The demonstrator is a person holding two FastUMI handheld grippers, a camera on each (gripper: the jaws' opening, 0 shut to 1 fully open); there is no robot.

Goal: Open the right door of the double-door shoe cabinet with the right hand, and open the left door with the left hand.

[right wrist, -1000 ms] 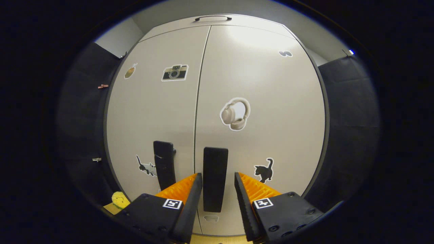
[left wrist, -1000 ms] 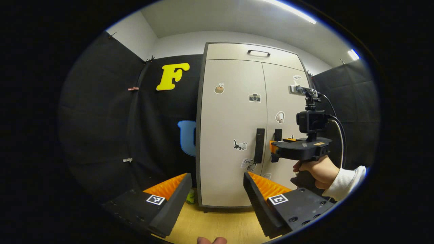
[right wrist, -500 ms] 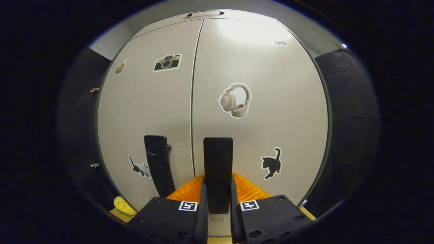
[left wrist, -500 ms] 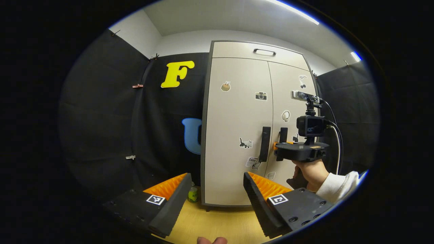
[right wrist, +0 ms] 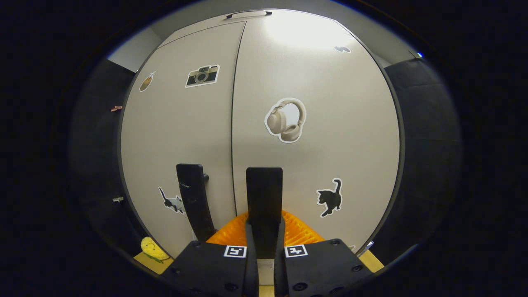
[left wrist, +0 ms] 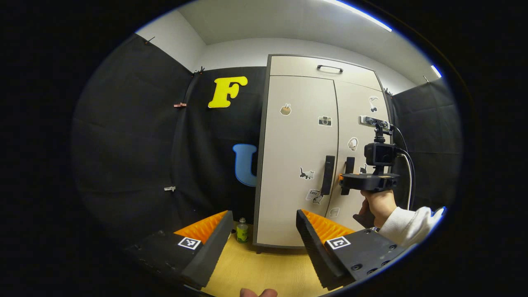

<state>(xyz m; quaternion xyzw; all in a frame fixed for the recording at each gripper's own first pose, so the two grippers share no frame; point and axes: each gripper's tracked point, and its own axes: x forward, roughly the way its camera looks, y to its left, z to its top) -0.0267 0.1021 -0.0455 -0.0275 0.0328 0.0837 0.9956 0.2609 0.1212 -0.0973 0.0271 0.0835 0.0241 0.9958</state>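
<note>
- Black handle of right door [right wrist: 264, 194] sits clamped between both fingers of right tool [right wrist: 264, 247]; door closed.
- Left tool [left wrist: 262, 243] gapes wide, well apart from shoe cabinet [left wrist: 297, 144].
- Left door handle [left wrist: 328, 175] untouched.

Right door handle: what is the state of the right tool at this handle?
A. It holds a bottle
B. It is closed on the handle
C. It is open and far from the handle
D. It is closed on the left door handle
B: in the right gripper view the right tool has both fingers pressed on the right door handle.
</note>
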